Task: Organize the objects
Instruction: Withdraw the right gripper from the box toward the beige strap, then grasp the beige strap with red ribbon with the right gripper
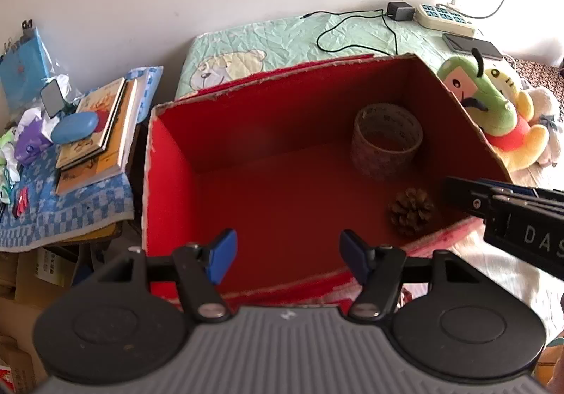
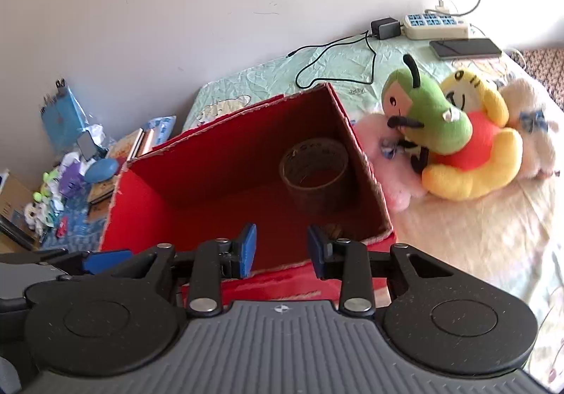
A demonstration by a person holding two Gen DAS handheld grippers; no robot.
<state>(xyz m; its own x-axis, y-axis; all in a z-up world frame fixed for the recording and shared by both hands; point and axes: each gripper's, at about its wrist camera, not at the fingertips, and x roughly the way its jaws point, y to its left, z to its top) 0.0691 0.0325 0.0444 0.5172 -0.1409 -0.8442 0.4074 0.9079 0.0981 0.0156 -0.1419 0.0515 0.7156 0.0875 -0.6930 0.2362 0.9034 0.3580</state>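
An open red cardboard box [image 1: 169, 161] stands on the bed; it also shows in the right wrist view [image 2: 148, 214]. Inside it are a roll of brown tape [image 1: 387, 140] [image 2: 314, 168] at the far right and a pine cone [image 1: 410, 211] near the front right, mostly hidden in the right wrist view. My left gripper [image 1: 288, 254] is open and empty above the box's front rim. My right gripper [image 2: 282, 249] is open and empty over the front right of the box; it shows from the side in the left wrist view [image 1: 493, 203]. A green plush [image 2: 428, 115] lies on a yellow bear plush [image 2: 472, 161] right of the box.
A side table with a blue towel [image 1: 70, 207] holds books [image 1: 102, 133], a blue case [image 1: 74, 126] and small clutter. On the bed behind the box lie a power strip [image 2: 437, 25], charger with cable [image 2: 384, 29] and a phone [image 2: 465, 47]. Pink and white plush [image 2: 384, 161] lies beside the box.
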